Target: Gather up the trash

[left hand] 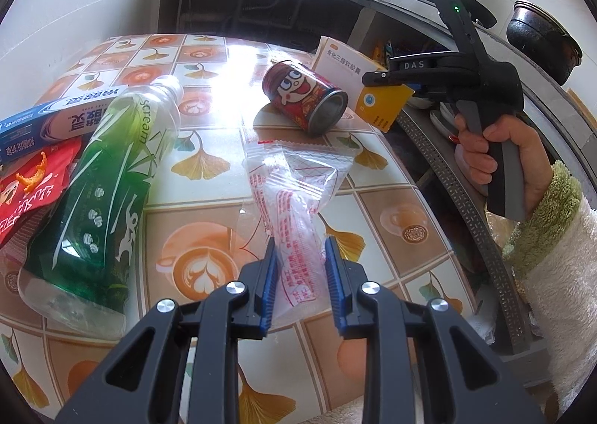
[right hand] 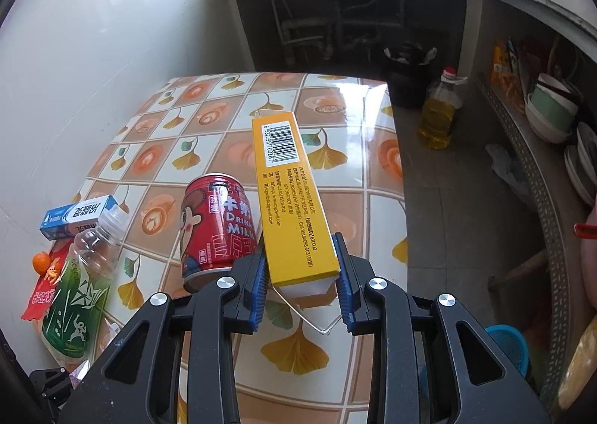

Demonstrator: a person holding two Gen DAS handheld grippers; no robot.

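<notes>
My left gripper [left hand: 300,248] has its blue pads on either side of a clear plastic bag with red print [left hand: 294,192] lying on the patterned table [left hand: 209,222]; the pads press the bag's near end. My right gripper [right hand: 302,256] is shut on a yellow and white medicine box [right hand: 287,196] and holds it above the table; it also shows in the left wrist view [left hand: 380,103]. A red milk can [left hand: 304,97] lies on its side beside the box, and shows in the right wrist view [right hand: 218,226]. A green "scream" bottle [left hand: 108,196] lies at the left.
A blue toothpaste box [left hand: 48,125] and a red snack packet [left hand: 26,192] lie at the table's left. Right of the table is a floor gap with an oil bottle [right hand: 440,114], a black bin [right hand: 408,69] and a shelf of bowls [right hand: 552,110].
</notes>
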